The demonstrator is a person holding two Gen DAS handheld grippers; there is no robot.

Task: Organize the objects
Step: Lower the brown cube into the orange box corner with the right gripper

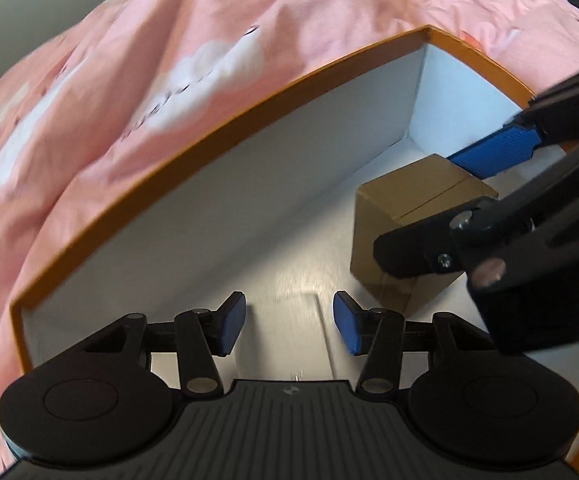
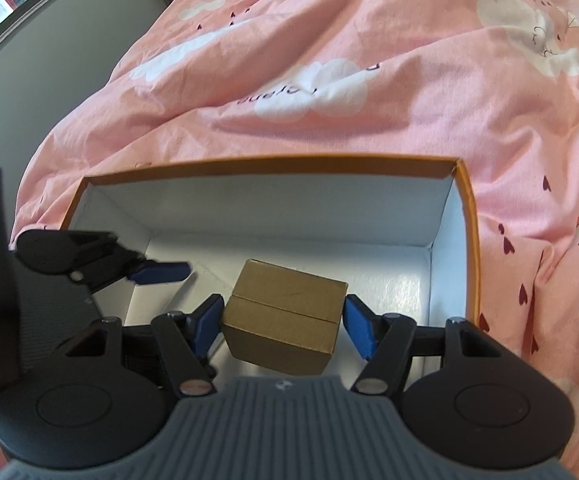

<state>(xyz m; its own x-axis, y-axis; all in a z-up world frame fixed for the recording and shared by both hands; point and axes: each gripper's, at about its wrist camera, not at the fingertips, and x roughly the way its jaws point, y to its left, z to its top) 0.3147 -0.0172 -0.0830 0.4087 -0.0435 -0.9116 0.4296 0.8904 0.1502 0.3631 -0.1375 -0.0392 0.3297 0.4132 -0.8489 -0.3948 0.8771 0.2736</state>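
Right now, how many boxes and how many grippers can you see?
Big orange boxes: 1
Small brown boxes: 1
Grippers: 2, the left gripper and the right gripper
Total: 4

The only lettering stands on the pink bedcover (image 2: 369,80), a short dark word printed upside down across a white cloud (image 2: 313,92) just beyond the far wall of the orange box (image 2: 474,240), too blurred and inverted to read with certainty.
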